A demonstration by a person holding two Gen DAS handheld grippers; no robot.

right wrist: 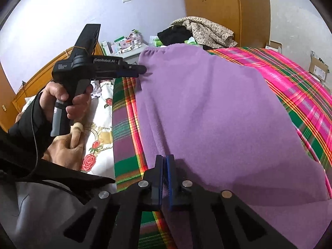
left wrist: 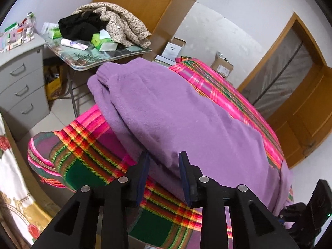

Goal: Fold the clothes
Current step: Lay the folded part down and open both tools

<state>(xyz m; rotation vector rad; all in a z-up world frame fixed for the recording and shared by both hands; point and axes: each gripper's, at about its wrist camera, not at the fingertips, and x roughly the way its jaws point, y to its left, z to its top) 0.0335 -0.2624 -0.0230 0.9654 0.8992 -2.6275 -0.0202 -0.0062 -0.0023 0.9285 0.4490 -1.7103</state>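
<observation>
A purple fleece garment (left wrist: pixel 176 108) lies spread over a bright plaid bedspread (left wrist: pixel 87 161). My left gripper (left wrist: pixel 164 159) is open at the garment's near edge. Its two pads stand apart with the cloth's edge between them, not pinched. From the right wrist view, the same gripper (right wrist: pixel 143 70) sits at the garment's (right wrist: pixel 207 108) far left corner, held by a person's hand (right wrist: pixel 62 97). My right gripper (right wrist: pixel 165 159) is shut on the garment's near edge, and a thin strip of purple cloth shows between its pads.
A folding table (left wrist: pixel 116 57) with a heap of clothes (left wrist: pixel 116 22) and boxes stands beyond the bed, beside a grey drawer cabinet (left wrist: pixel 20 78). Cardboard boxes (left wrist: pixel 222 66) sit by a wooden door (left wrist: pixel 290 87). A floral quilt (right wrist: pixel 99 128) lies left of the bedspread (right wrist: pixel 290 78).
</observation>
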